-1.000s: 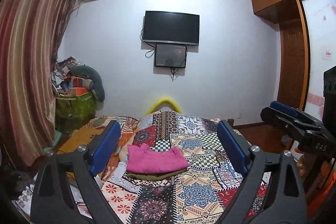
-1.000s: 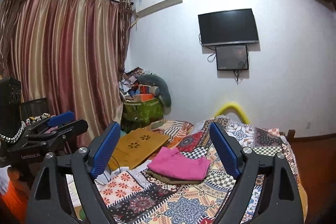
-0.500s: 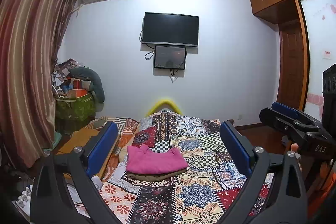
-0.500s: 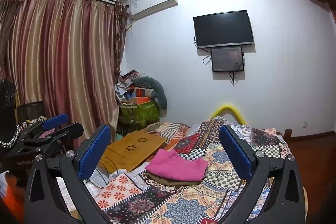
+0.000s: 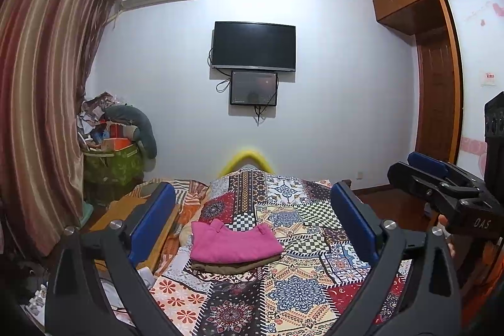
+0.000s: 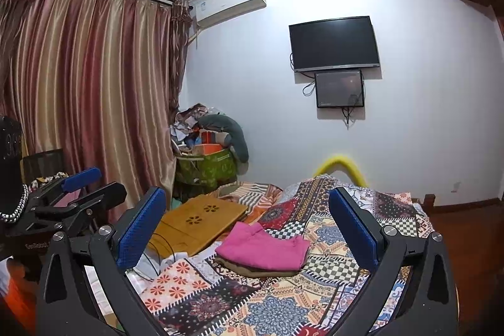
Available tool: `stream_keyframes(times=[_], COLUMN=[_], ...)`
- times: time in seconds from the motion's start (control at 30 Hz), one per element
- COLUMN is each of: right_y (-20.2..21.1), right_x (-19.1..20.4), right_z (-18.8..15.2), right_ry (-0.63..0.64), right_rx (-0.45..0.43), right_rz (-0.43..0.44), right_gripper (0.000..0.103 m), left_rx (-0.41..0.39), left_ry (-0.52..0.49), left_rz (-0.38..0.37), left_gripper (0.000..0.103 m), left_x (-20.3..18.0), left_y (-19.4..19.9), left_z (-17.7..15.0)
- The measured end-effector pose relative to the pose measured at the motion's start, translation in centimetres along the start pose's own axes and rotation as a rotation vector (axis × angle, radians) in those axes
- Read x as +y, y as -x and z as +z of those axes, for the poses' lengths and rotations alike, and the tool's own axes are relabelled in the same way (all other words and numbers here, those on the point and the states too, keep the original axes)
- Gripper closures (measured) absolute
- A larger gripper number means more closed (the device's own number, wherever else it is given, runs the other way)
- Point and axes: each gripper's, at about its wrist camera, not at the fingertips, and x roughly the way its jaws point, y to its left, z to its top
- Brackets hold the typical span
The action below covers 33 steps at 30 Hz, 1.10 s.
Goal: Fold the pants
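Observation:
A folded pink garment [image 5: 233, 244] [image 6: 264, 251] lies on a folded olive-brown garment [image 5: 233, 266] [image 6: 252, 270] in the middle of the patchwork bedspread [image 5: 293, 288] [image 6: 277, 310]. My left gripper [image 5: 250, 189] hangs well short of the pile, open, with nothing between its blue pads [image 5: 154, 219]. My right gripper [image 6: 246, 194] is open too, at a similar distance, and holds nothing. Each gripper shows at the edge of the other's view: the right gripper [image 5: 441, 188] at the far right, the left gripper [image 6: 78, 194] at the far left.
A wooden lap tray [image 6: 195, 219] and loose cables [image 6: 160, 244] lie on the bed left of the pile. A green box heaped with clutter [image 5: 110, 162] stands by the striped curtain [image 6: 94, 84]. A wardrobe [image 5: 438, 84] is at the right, a TV [image 5: 253, 46] on the far wall.
Both grippers' jaws have spread wider, the right one more. The pink pile and the rest of the room look the same.

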Motion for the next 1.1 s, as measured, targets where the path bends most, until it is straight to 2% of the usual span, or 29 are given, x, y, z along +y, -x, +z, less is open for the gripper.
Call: stream_keyframes(times=[1.1], right_y=[0.76], right_x=[-0.52], right_z=[0.22], right_ry=[-0.014], right_rx=[-0.007], right_rz=[-0.007], right_gripper=[0.000], left_rx=[0.025], left_ry=[-0.001], left_rz=[-0.045], left_gripper=[0.000], left_x=[-0.81], left_y=[-0.62], left_z=[-0.02])
